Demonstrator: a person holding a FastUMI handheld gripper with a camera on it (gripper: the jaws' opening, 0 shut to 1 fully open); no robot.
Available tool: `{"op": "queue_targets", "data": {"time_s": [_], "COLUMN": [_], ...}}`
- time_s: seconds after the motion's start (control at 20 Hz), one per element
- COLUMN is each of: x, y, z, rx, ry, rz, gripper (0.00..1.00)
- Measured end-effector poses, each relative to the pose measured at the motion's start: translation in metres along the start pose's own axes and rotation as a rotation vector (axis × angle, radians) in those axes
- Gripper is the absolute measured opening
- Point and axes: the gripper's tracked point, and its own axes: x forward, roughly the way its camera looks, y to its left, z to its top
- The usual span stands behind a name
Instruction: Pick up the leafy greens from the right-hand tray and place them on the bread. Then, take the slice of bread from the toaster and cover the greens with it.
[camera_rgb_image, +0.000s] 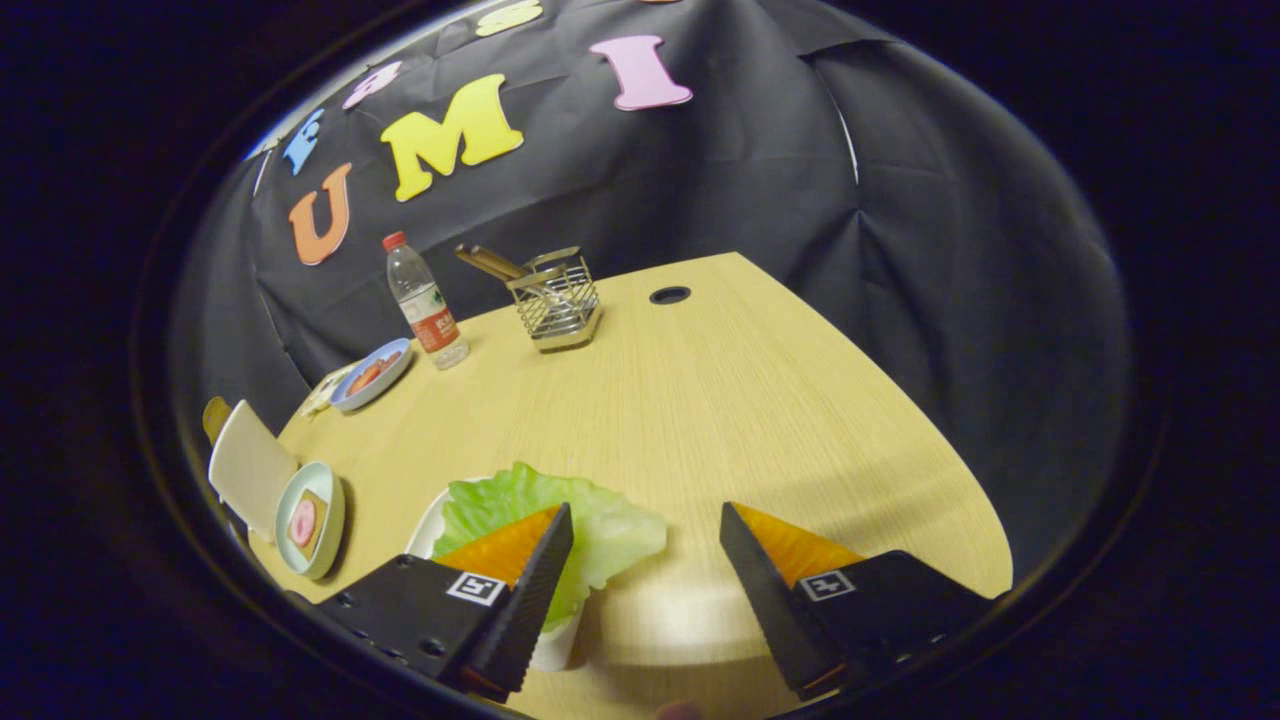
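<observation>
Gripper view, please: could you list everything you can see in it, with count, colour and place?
Leafy greens: one, light green, on a white tray, partly under one finger.
White tray: one, beneath the greens.
Small plate with bread: one, pale blue-green, beside the tray.
Bread slice: one, cream, upright next to that plate.
Blue plate: one, holding reddish food, farther back.
Water bottle: one, clear with red cap, by the blue plate.
Wire holder: one, metal, holding brown sticks, at the back.
Table: one, light wood, with a dark round hole.
Gripper: one, fingers wide open, gripping nothing.
</observation>
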Motion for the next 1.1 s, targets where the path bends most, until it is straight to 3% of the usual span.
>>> {"op": "queue_targets", "data": {"time_s": [0.25,0.3,0.45,0.5,0.6,0.7,0.75,1.1], "x": [0.007,0.009,0.01,0.011,0.007,0.006,0.005,-0.026], "y": [0.008,0.008,0.011,0.012,0.01,0.009,0.012,0.043], "z": [-0.003,-0.001,-0.001,0.0,0.006,0.009,0.007,0.033], "rx": [0.007,0.007,0.004,0.004,-0.01,-0.022,-0.017,0.048], "ry": [0.024,0.024,0.033,0.031,0.017,0.009,0.004,-0.043], "rz": [0.039,0.041,0.05,0.056,0.044,0.033,0.044,0.156], "gripper": [0.68,0.68,0.45,0.45,0.18,0.16,0.0,0.0]}}
